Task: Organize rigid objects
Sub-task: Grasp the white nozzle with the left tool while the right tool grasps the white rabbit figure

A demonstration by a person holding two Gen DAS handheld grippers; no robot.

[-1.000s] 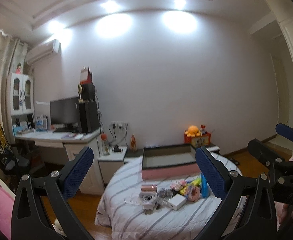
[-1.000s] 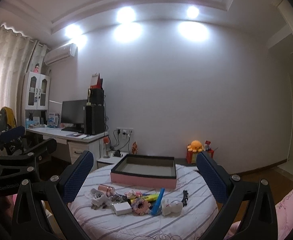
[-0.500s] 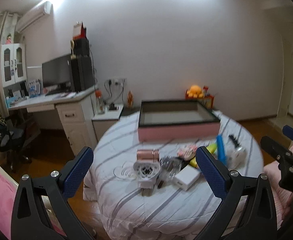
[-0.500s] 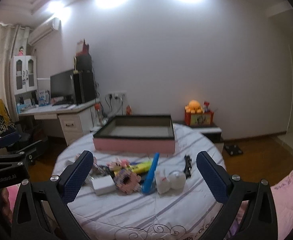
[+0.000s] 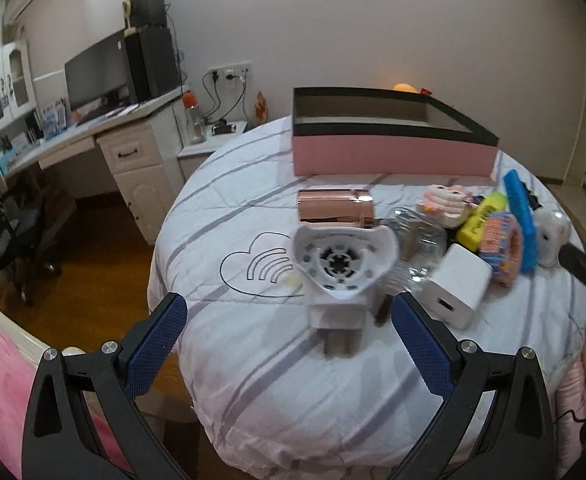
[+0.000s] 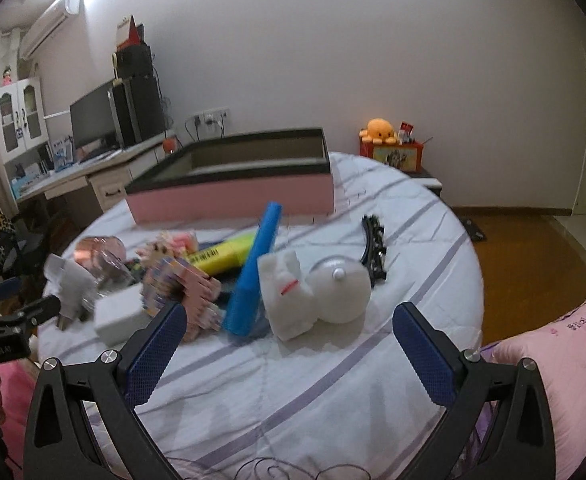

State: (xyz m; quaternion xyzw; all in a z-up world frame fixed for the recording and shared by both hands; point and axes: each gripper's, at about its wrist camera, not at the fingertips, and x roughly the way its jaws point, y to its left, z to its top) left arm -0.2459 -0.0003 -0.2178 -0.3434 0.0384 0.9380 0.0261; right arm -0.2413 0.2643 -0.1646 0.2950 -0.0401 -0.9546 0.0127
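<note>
A round table with a striped white cloth (image 5: 253,360) holds a pink box with a black rim (image 5: 393,152) at the back and a row of small objects in front. My left gripper (image 5: 289,340) is open and empty, just short of a white heart-shaped plug device (image 5: 343,268). Behind it lies a rose-gold cylinder (image 5: 335,206); a white charger block (image 5: 459,284) sits to its right. My right gripper (image 6: 287,344) is open and empty, near a white rabbit figure (image 6: 289,294), a blue tube (image 6: 255,276) and a white dome (image 6: 339,288).
A yellow marker (image 6: 225,254), a pink brick toy (image 6: 179,284) and a black hair clip (image 6: 375,246) also lie on the cloth. A desk with a monitor (image 5: 97,76) stands at the left. A pink bed (image 6: 565,356) is at the right.
Both grippers have moved forward and tilted down toward the table. The objects now fill the views and sit close to the open fingers. Nothing has been taken hold of.
</note>
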